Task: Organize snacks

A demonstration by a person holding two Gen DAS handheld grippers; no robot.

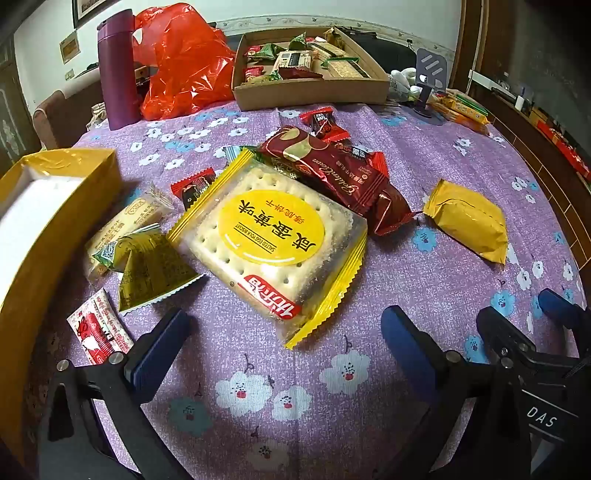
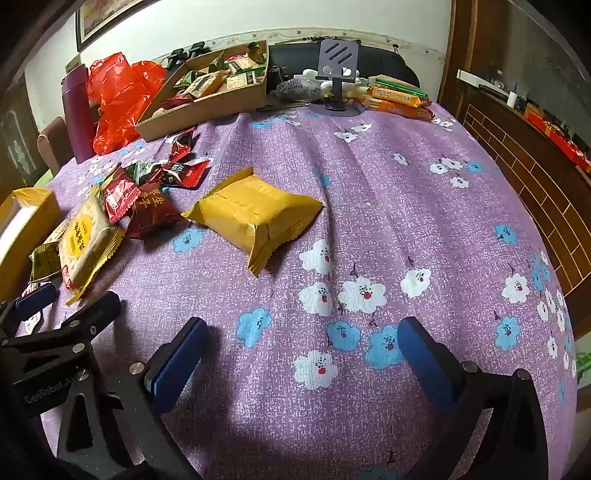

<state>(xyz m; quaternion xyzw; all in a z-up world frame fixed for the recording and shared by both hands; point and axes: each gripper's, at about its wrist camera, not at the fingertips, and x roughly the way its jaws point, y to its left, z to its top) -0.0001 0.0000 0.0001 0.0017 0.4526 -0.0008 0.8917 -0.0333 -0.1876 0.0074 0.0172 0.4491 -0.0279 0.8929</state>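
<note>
Snacks [image 1: 269, 236] loose on tablecloth [image 1: 258, 387]; both grippers [image 1: 284, 339] [image 2: 301, 350] spread, empty.

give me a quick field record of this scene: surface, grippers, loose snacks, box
surface: purple floral tablecloth
left gripper: open, empty, facing square salted egg yolk biscuit pack
right gripper: open, empty, facing plain yellow foil packet
other loose snacks: dark red wrapper, small green triangular packet
sorted so far: brown cardboard tray holding several snacks

White wall [image 2: 229, 18] (framed picture [image 2: 99, 16] upper left), dark wooden door [image 2: 476, 48].
</note>
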